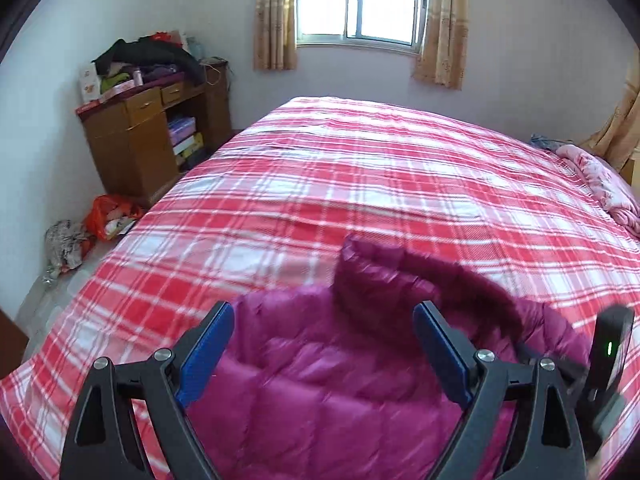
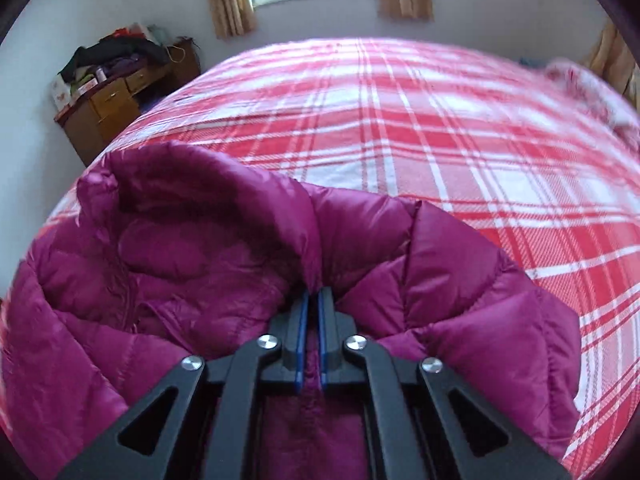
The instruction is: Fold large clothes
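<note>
Right tongs (image 2: 313, 300): jaws pinched together on a fold of the magenta puffer jacket (image 2: 208, 264), blue pads nearly touching w/ fabric bunched up just past the tips. Left tongs (image 1: 324, 320): jaws wide apart, nothing btwn the pads; jacket (image 1: 320, 380) lies under & beyond them, not gripped. Right-hand device edge, black w/ a green light, shows at the right of the left tongs.

Surface: bed (image 1: 360, 184) w/ red/white plaid cover, flat, a few shallow creases, stretches away from both tongs to the far wall. Jacket sits on the near part of it, right under both tongs.

Room, going out: left of the left tongs, floor beside the bed w/ an orange bag (image 1: 110, 216) & a crumpled grey bundle next to it. Further back-left, wooden cabinet (image 1: 140, 144) w/ drawers, open shelf w/ boxes, top piled w/ dark clothes & bits. Far right, a pink floral blanket (image 1: 600, 184) heaped at the bed's edge. Straight ahead on the far wall, a bright window (image 1: 360, 0) w/ tan curtains (image 1: 276, 16) either side; pale walls.

Jacket look: shiny quilted magenta, puffy stitched panels. In right wrist view the collar/hood area rises in a rounded hump ahead-left of the tongs, lining side showing, a quilted panel spreading to the right. Left wrist view is motion-blurred; a curved raised edge stands up ahead of the tongs.
</note>
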Motion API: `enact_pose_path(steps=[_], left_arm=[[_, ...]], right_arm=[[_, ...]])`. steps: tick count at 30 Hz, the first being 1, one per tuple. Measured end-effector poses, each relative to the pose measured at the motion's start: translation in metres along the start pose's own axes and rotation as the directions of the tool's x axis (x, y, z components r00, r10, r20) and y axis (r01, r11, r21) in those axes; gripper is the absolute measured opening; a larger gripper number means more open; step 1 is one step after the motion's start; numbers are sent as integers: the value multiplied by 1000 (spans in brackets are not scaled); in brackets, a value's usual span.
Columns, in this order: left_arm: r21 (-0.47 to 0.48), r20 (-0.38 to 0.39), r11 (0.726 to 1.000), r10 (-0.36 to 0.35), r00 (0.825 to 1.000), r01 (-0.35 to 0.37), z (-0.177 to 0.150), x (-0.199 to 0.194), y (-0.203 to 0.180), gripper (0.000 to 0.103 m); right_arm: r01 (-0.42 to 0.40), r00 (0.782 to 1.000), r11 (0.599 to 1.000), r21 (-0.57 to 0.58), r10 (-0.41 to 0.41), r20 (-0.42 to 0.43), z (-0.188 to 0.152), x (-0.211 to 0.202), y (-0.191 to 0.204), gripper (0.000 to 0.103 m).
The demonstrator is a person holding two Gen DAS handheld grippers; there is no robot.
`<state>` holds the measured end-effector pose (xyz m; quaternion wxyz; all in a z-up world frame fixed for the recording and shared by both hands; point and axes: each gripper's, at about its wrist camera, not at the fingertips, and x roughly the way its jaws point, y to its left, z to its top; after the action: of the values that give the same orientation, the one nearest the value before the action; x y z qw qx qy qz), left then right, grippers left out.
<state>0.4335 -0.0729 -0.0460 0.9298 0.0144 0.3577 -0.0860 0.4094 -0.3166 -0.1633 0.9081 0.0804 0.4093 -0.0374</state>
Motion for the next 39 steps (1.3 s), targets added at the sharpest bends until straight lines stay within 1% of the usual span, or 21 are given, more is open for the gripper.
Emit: enact_pose_path(steps=[1, 4, 6, 7, 8, 9, 10, 11, 12, 13, 14, 16, 18, 19, 24, 27, 29, 32, 36, 37, 39], left_arm=[[13, -3, 1000, -7, 1000, 7, 9, 8, -11, 91], [59, -50, 998, -26, 998, 29, 29, 36, -41, 91], [52, -114, 999, -10, 993, 16, 34, 64, -53, 91], [51, -155, 999, 2, 988, 6, 32, 77, -57, 91], [55, -189, 998, 30, 981, -20, 29, 89, -60, 91], [73, -209, 995, 76, 975, -62, 24, 98, -62, 82], [94, -210, 991, 118, 971, -100, 18, 103, -62, 56], [105, -213, 987, 138, 967, -118, 14, 105, -59, 43], [103, -219, 987, 147, 964, -127, 7, 105, -54, 24], [92, -220, 987, 146, 965, -129, 1, 101, -49, 16], [88, -210, 986, 158, 965, -142, -4, 96, -44, 15], [111, -162, 973, 219, 962, -202, -14, 80, -37, 9], [123, -113, 957, 276, 954, -262, -27, 68, -31, 7], [114, -107, 953, 292, 950, -280, -33, 65, -26, 7], [14, -177, 967, 252, 951, -254, -59, 76, 1, 7], [-12, -150, 969, 243, 958, -247, -69, 78, 5, 7], [-8, -133, 965, 258, 957, -261, -73, 79, 2, 7], [-3, -128, 962, 269, 955, -272, -72, 83, -1, 7], [-10, -123, 964, 264, 957, -267, -74, 82, -1, 7], [-10, -122, 964, 264, 957, -267, -74, 81, -1, 7], [-9, -121, 963, 267, 956, -270, -75, 80, -1, 7]], right_arm=[[-3, 1000, 1000, 4, 3, 1, 1, 0, 0, 4], [-64, 998, 996, 58, 64, 4, 2, -2, -12, 4], [-98, 995, 991, 87, 98, 8, 2, -1, -18, 4], [-107, 994, 990, 94, 106, 9, 2, 0, -19, 4], [-112, 994, 989, 98, 111, 11, 1, 0, -19, 4], [-115, 993, 988, 101, 115, 11, 1, 0, -19, 4], [-117, 993, 988, 101, 116, 12, 0, 0, -18, 4], [-117, 993, 988, 102, 117, 12, 0, 1, -17, 4], [-118, 993, 988, 103, 118, 13, 1, 1, -17, 4], [-119, 993, 988, 103, 118, 13, 0, 1, -17, 4], [-120, 993, 987, 104, 119, 13, 0, 1, -17, 4], [-122, 993, 987, 105, 121, 14, 0, 1, -18, 4], [-120, 993, 987, 103, 119, 14, -1, 1, -18, 4], [-118, 993, 988, 101, 117, 13, -1, 1, -18, 4], [-104, 995, 990, 91, 103, 12, -2, 1, -16, 4], [-91, 996, 992, 82, 91, 10, -2, 1, -14, 4], [-86, 996, 993, 79, 86, 9, -1, 1, -13, 4], [-81, 997, 994, 75, 80, 6, -1, 2, -12, 5], [-76, 997, 995, 66, 76, 5, 4, -8, -11, 15], [-75, 997, 994, 74, 73, 24, 7, -15, -14, 19], [-54, 993, 993, 107, 42, 110, 20, -40, -20, 30]])
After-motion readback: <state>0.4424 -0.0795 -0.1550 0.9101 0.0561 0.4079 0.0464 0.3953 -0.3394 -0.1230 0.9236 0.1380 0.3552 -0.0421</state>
